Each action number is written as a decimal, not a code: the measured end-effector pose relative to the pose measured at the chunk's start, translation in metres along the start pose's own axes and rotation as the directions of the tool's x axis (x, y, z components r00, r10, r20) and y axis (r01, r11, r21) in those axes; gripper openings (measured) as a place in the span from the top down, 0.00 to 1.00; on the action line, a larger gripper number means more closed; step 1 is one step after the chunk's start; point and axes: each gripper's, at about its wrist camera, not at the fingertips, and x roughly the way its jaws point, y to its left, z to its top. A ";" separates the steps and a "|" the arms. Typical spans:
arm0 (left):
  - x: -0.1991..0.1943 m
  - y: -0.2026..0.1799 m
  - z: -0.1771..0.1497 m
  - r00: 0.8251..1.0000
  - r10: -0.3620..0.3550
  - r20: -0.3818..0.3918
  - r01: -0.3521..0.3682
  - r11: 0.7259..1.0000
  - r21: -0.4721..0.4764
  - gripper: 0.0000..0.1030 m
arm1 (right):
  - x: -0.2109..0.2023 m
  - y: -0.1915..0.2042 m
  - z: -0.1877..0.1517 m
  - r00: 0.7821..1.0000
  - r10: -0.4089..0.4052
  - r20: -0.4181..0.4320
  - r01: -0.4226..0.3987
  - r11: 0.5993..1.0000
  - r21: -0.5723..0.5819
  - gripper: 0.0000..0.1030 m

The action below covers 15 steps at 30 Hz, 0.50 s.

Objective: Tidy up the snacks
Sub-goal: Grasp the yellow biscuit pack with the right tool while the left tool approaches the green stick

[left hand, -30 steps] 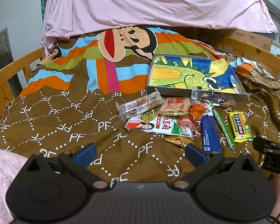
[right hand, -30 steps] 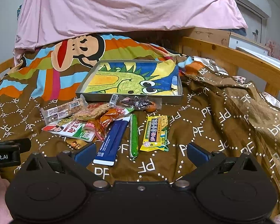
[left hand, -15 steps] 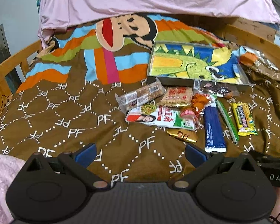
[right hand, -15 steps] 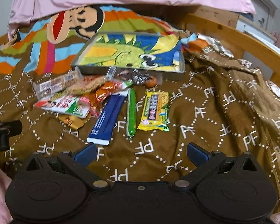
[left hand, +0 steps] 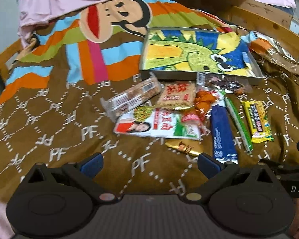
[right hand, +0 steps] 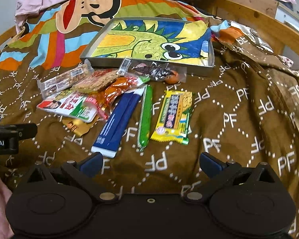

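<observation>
Brown blanket (right hand: 239, 103) carries the snacks ahead of my jaws. Both grippers (left (left hand: 150, 162), right (right hand: 151, 162)) gape, holding nothing.

Brown quilt-covered bed (right hand: 239, 119), dinosaur tray (right hand: 149, 64) on it, snack packets (right hand: 173, 115) beside the tray

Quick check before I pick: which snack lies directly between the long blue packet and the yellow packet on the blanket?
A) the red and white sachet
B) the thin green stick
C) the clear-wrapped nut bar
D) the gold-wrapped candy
B: in the right wrist view the thin green stick lies on the blanket with the long blue packet on its left and the yellow packet on its right.
</observation>
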 end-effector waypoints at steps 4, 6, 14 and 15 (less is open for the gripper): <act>0.014 -0.012 0.011 0.999 -0.046 -0.009 0.047 0.997 0.065 0.00 | 0.012 -0.010 0.014 1.000 -0.019 0.003 0.020 0.998 -0.060 0.01; 0.019 -0.017 0.015 0.997 -0.071 -0.014 0.072 0.993 0.092 0.00 | 0.018 -0.016 0.019 1.000 -0.017 0.014 0.018 0.995 -0.094 0.01; 0.043 -0.052 0.027 0.978 -0.206 0.016 0.197 0.955 0.222 0.00 | 0.045 -0.055 0.046 1.000 0.008 0.028 -0.005 0.996 -0.092 0.01; 0.044 -0.055 0.028 0.973 -0.230 0.023 0.219 0.948 0.231 0.00 | 0.047 -0.061 0.049 0.999 0.026 0.032 -0.024 0.997 -0.074 0.01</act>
